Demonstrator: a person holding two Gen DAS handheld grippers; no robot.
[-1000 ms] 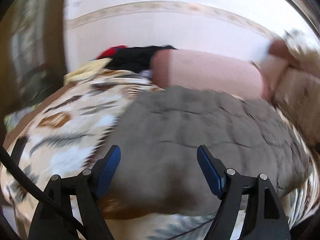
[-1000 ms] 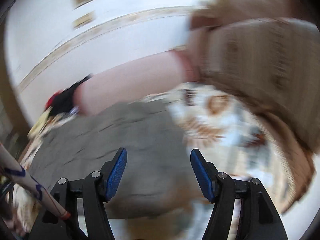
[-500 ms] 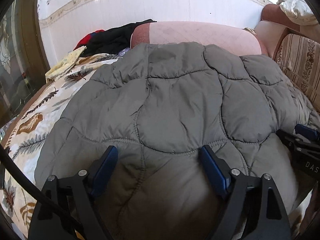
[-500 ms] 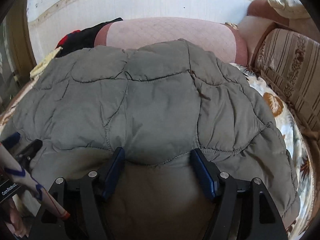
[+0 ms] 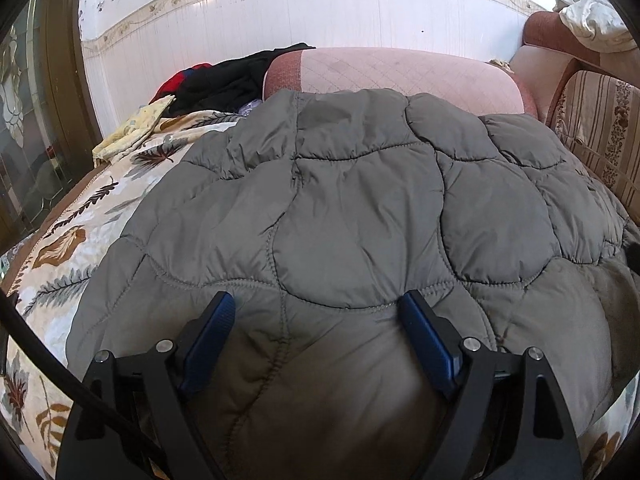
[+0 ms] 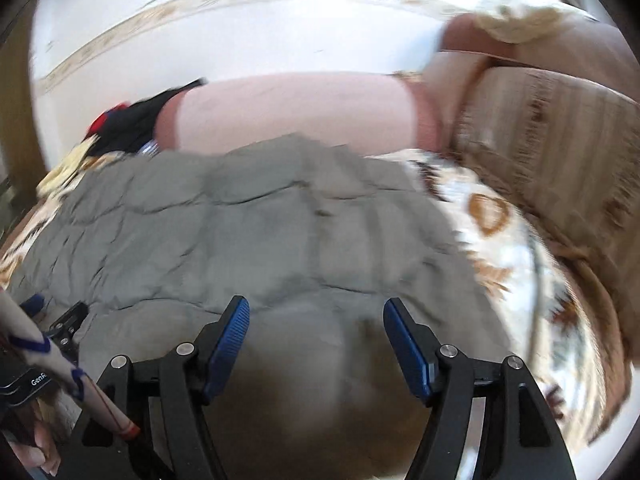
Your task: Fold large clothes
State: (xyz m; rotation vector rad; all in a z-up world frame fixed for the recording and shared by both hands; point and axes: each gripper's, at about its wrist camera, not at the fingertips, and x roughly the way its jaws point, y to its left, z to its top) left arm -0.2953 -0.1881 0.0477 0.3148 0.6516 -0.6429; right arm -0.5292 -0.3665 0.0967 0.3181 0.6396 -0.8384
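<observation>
Padding gives the grey quilted jacket its bulk: it looks soft, puffy and light, with a smooth shell that would likely slide between pads, so a pinch on a stitched seam or the hem should hold better than one on a swollen panel. It lies spread over the leaf-print bed cover, its far edge against the pink bolster and its near edge bulging up under both tools.

The left gripper hangs over that near edge with its blue pads well apart and nothing between them; fabric swells up into the gap without being pinched. The right gripper is likewise spread wide and empty, above the near right part of the jacket. The left tool shows at the lower left of the right wrist view.

Compared with half a second ago, the left view has hardly changed, the gripper sitting in the same spot over the hem. The right view has changed a lot: it is now blurred by motion, the jacket fills less of the picture, and more of the bed cover and the striped sofa back show at the right, so the right tool seems to have lifted or pulled away.
</observation>
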